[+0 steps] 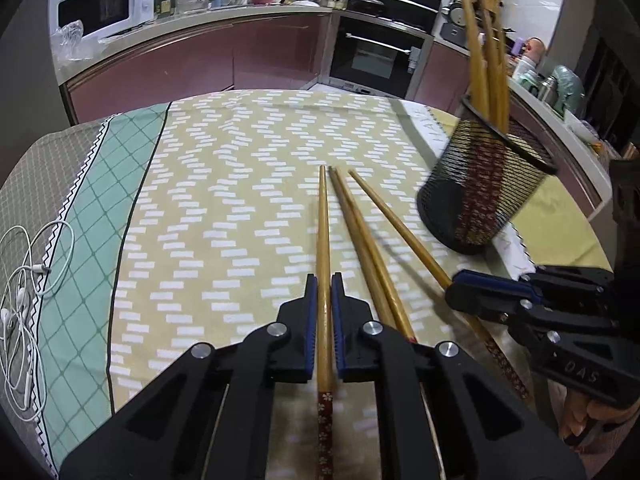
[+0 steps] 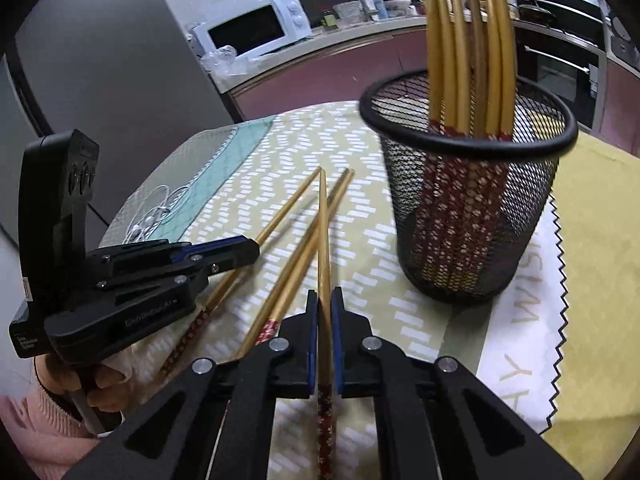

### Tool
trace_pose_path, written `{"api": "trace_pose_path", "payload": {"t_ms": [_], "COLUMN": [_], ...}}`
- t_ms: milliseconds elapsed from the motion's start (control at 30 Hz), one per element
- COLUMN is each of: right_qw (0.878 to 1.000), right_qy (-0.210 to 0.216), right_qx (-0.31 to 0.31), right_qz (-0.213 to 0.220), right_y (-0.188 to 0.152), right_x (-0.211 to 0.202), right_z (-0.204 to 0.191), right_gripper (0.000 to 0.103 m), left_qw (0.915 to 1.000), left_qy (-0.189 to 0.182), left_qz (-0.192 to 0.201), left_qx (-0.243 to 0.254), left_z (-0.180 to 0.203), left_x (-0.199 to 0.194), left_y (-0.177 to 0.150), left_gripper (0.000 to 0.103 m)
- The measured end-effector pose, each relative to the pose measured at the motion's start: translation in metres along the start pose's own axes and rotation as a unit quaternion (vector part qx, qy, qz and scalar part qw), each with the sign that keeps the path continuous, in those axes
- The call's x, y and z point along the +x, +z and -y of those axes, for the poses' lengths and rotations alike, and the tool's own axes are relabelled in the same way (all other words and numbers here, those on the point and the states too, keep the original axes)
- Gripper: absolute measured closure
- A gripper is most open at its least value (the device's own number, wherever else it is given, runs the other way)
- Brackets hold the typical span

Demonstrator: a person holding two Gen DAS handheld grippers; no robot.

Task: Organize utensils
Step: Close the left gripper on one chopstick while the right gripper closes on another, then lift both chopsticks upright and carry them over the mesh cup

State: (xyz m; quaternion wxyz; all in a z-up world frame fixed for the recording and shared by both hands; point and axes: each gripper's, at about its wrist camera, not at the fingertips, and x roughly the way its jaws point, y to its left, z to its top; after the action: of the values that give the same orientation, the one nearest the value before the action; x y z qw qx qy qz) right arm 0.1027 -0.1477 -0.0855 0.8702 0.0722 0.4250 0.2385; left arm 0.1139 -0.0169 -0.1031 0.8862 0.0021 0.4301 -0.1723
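Several wooden chopsticks with red flowered handles lie on the patterned tablecloth [image 1: 224, 208]. My left gripper [image 1: 324, 280] is shut on the leftmost chopstick [image 1: 322, 232], gripping it near the handle end. My right gripper [image 2: 325, 294] is shut on another chopstick [image 2: 323, 240], the rightmost one [image 1: 400, 228] in the left wrist view. Two loose chopsticks [image 1: 360, 236] lie side by side between the gripped ones. To the right stands a black mesh holder [image 2: 468, 216] with several chopsticks upright in it. Each view shows the other gripper from the side: right gripper [image 1: 454, 286], left gripper [image 2: 256, 246].
White earphones [image 1: 24, 292] lie on the left part of the cloth. A white zigzag-edged cloth [image 2: 532, 320] lies under the holder. A hand in a pink sleeve [image 2: 44, 404] holds the left gripper. Behind the table runs a kitchen counter with a microwave [image 1: 104, 6].
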Motion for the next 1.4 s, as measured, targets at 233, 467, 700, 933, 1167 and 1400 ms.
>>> {"api": "trace_pose_path", "payload": {"t_ms": [233,467,700,933,1167,1400], "right_qw": [1.0,0.998,0.999,0.999,0.997,0.994], "right_qy": [-0.002,-0.024,-0.018,0.005,0.017,0.022], "right_qx": [-0.02,-0.037,-0.037,-0.038,-0.041,-0.036], "right_qz": [-0.02,-0.033,-0.03,0.008,0.063,0.104], "right_y": [-0.001,0.003,0.006,0.007,0.012,0.017], "right_x": [0.009,0.023,0.024,-0.005,-0.044,-0.078], "right_z": [-0.009,-0.014,-0.016,-0.016,-0.014,-0.007], "right_gripper": [0.097,0.095,0.097,0.097,0.097,0.097], "left_qw": [0.9995,0.9991,0.9989,0.9989,0.9972,0.992], "left_qy": [-0.017,-0.019,-0.018,-0.029,-0.055,-0.096], "left_qz": [-0.018,-0.028,-0.033,-0.02,0.024,0.062], "left_qx": [0.018,0.027,0.027,0.03,0.044,0.053], "left_z": [0.009,0.008,0.009,0.015,0.02,0.029], "left_x": [-0.001,0.006,0.013,0.003,-0.036,-0.076], "left_y": [-0.015,-0.011,-0.001,0.003,0.015,0.03], "left_gripper": [0.095,0.095,0.094,0.096,0.096,0.096]}}
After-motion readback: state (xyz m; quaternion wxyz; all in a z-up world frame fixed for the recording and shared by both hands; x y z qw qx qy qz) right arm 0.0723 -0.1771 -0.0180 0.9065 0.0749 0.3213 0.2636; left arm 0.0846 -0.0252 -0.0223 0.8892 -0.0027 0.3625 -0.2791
